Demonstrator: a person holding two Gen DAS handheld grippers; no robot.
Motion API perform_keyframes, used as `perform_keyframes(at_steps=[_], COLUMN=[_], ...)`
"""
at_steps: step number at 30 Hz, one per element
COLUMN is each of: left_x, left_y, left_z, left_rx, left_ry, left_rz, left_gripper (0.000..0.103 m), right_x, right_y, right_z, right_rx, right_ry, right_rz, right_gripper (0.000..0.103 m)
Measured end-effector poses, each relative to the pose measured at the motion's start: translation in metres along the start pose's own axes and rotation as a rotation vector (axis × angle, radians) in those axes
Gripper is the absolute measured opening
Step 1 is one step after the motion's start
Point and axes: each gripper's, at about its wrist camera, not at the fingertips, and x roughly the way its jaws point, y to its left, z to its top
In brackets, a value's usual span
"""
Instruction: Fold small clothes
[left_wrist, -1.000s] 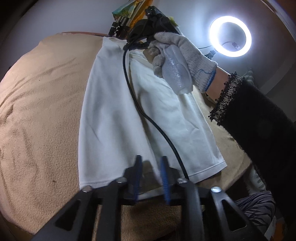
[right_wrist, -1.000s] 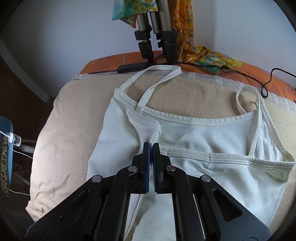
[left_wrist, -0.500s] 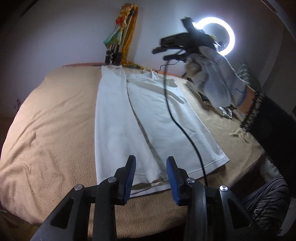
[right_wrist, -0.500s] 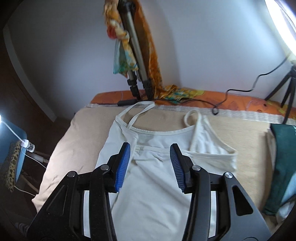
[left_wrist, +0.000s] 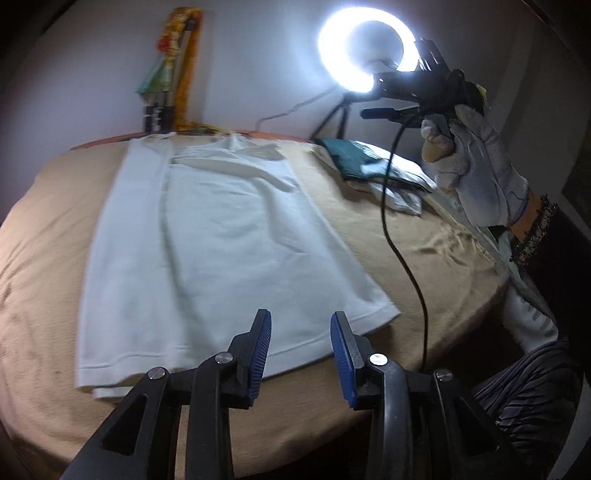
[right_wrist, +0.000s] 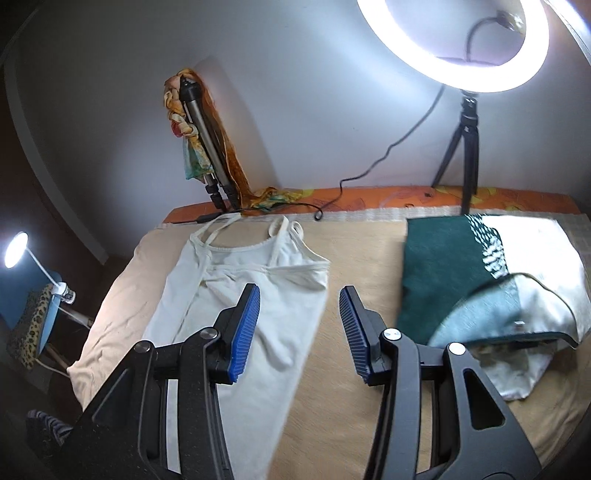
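Note:
A white strappy top (left_wrist: 207, 240) lies flat on the beige blanket (left_wrist: 44, 258), its left side folded over lengthwise. It also shows in the right wrist view (right_wrist: 251, 295), straps toward the wall. My left gripper (left_wrist: 301, 350) is open and empty, raised just above the top's hem. My right gripper (right_wrist: 299, 310) is open and empty, held high above the top's right edge. In the left wrist view the right gripper (left_wrist: 399, 99) shows up high in a gloved hand (left_wrist: 476, 173), with its black cable (left_wrist: 402, 254) hanging down.
A folded green and white garment (right_wrist: 461, 266) lies on the blanket at the right. A ring light (right_wrist: 454, 48) on a tripod and a second tripod (right_wrist: 207, 147) draped with colourful cloth stand at the wall. A desk lamp (right_wrist: 16, 251) stands off the left side.
Both grippers opened, let go of the top and rose away from it. The right gripper moved up and to the right. The folded side now lies flat.

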Motion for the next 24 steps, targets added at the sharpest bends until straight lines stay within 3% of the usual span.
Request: perform_keyframes(at_steps=[8, 11, 15, 17, 22, 24], left_x=[0.051, 0.073, 0.092, 0.095, 0.096, 0.096], left_y=[-0.070, -0.082, -0.084, -0.083, -0.070, -0.065], left_z=[0.004, 0.003, 0.001, 0.002, 0.005, 0.007], left_rx=[0.139, 0.165, 0.177, 0.185, 0.144, 0.128], left_ry=[0.071, 0.115, 0.144, 0.141, 0.122, 0.123], left_rz=[-0.044, -0.023, 0.021, 0.036, 0.003, -0.022], left_gripper=[0.036, 0.043, 0.043, 0.039, 0.007, 0.005], right_x=[-0.015, -0.010, 0.004, 0.015, 0.046, 0.063], right_y=[-0.061, -0.079, -0.085, -0.082, -0.060, -0.052], right_z=[-0.027, -0.033, -0.032, -0.030, -0.023, -0.023], right_rx=[0.049, 0.098, 0.119, 0.115, 0.076, 0.067], right_ry=[0.013, 0.022, 0.034, 0.046, 0.086, 0.105], right_rz=[0.007, 0.031, 0.069, 0.098, 0.146, 0.153], right_gripper=[0.048, 0.048, 0.048, 0.048, 0.048, 0.048])
